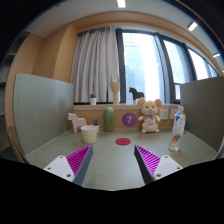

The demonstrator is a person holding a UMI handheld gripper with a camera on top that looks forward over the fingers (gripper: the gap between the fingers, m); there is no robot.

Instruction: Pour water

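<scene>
Open gripper, water bottle ahead right, cup ahead left

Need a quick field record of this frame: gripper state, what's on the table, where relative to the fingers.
gripper: open, holding nothing
cup: pale, beyond the left finger
red coaster: ahead, between the fingers' lines
bottle: clear, upright, beyond the right finger
plush toy: at the table's far edge
pink toy: behind the cup
table: greenish top

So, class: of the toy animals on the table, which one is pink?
The small toy horse, standing left of the pale cup. The plush mouse further right is beige with pink only inside its ears. The claw is open, holding nothing.
</scene>
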